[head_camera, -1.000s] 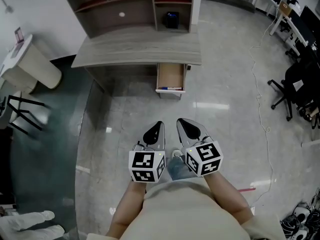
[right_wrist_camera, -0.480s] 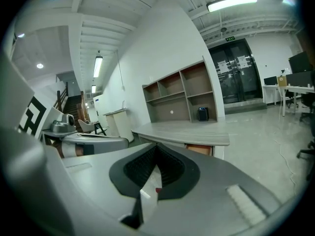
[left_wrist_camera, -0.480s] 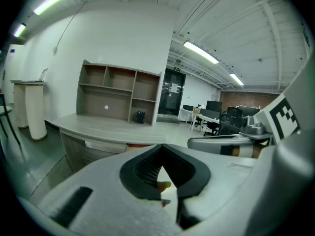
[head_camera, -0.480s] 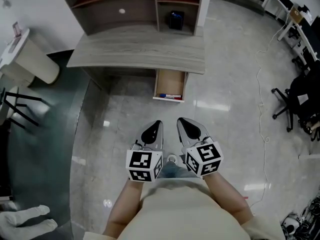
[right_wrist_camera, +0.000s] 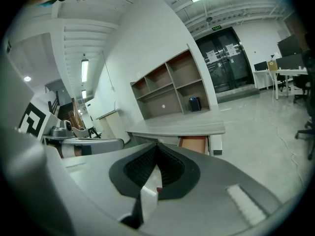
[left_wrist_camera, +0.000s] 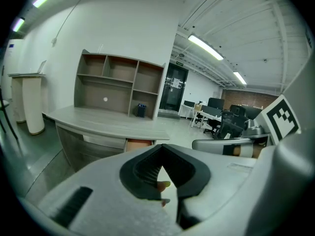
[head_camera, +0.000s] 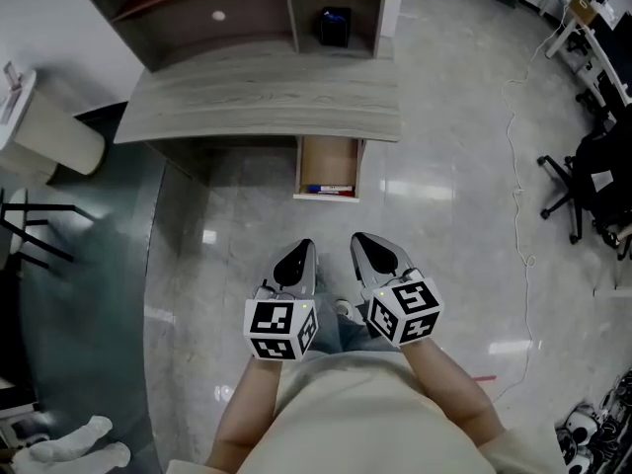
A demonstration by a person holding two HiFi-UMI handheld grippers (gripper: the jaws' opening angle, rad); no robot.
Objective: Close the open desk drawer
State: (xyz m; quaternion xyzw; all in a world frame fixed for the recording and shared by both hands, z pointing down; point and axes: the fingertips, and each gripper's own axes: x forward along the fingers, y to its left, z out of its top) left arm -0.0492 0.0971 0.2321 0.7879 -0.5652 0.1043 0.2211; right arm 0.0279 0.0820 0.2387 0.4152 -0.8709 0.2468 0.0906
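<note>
drawer (head_camera: 330, 171) is seen open under desk (head_camera: 262, 105) | left gripper (head_camera: 303, 248) is clenched empty | right gripper (head_camera: 359, 241) is clenched empty | both are held apart from drawer

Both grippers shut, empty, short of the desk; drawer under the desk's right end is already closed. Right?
Not closed: the head view shows the drawer pulled out under the right end of the desk, small items inside. The rest holds: left gripper and right gripper shut, empty, short of the desk.
</note>
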